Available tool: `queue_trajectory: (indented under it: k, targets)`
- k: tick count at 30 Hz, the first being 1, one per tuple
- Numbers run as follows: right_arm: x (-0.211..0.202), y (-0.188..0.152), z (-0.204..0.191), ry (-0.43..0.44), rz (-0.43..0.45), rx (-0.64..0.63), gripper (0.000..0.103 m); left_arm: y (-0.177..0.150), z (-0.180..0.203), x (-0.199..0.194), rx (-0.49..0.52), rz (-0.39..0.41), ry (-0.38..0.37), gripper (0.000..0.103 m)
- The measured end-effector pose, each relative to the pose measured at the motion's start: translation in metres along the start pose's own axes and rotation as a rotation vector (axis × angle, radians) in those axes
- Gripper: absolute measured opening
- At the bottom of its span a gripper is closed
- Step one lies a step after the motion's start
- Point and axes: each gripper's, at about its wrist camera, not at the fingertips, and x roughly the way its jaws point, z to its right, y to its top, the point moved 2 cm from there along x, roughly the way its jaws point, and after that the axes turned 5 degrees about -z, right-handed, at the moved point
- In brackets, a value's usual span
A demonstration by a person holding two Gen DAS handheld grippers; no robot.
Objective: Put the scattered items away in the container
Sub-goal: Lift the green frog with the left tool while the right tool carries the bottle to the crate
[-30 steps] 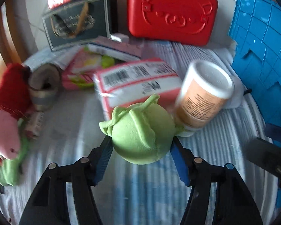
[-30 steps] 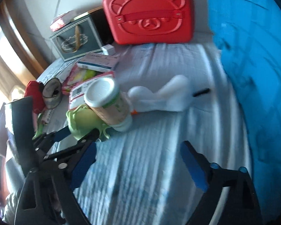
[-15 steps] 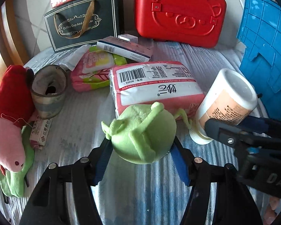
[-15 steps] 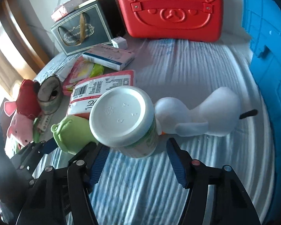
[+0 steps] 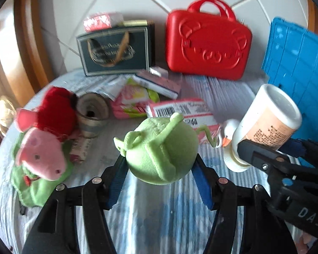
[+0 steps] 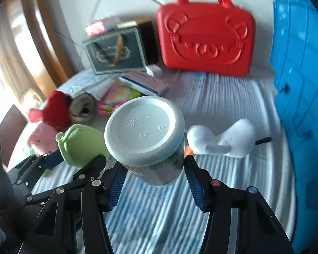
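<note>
Both grippers are lifting a load each, on the way to the blue bin.

The left gripper (image 5: 160, 182) is clamping its pads on the green plush (image 5: 161, 150), which is hanging clear above the striped cloth (image 5: 159, 222). The right gripper (image 6: 153, 182) has just been closing its jaws and is now squeezing the white jar (image 6: 146, 141), tilted with its flat end toward the camera. The lifting step looks under way; next, I judge, each load is needing a swing right to the bin (image 6: 299, 84) and a release over its opening, which is not showing here. Still lying on the cloth: one white duck (image 6: 222, 139), one pig plush (image 5: 42, 156), one red plush (image 5: 57, 110), one roll (image 5: 92, 114), two pink packs, two small boxes. One red case (image 5: 207, 44) and one dark gift bag (image 5: 114, 50) are standing behind.
</note>
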Motion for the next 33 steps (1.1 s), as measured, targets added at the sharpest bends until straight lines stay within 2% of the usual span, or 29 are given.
queue_trajectory:
  k: [9, 19, 27, 33]
  targets:
    - [-0.103, 0.011, -0.043, -0.01, 0.138, -0.049, 0.054, 0.01, -0.019, -0.105, -0.009, 0.132, 0.027, 0.059]
    - [-0.219, 0.0, -0.085, -0.138, 0.304, -0.061, 0.054, 0.01, -0.026, -0.21, 0.019, 0.272, -0.031, 0.059]
    - [-0.306, -0.016, -0.062, -0.246, 0.4, -0.032, 0.052, 0.012, 0.022, -0.265, 0.068, 0.337, -0.101, 0.059]
    - [-0.365, -0.023, 0.002, -0.342, 0.466, 0.01, 0.05, 0.029, 0.111, -0.309, 0.142, 0.381, -0.177, 0.059]
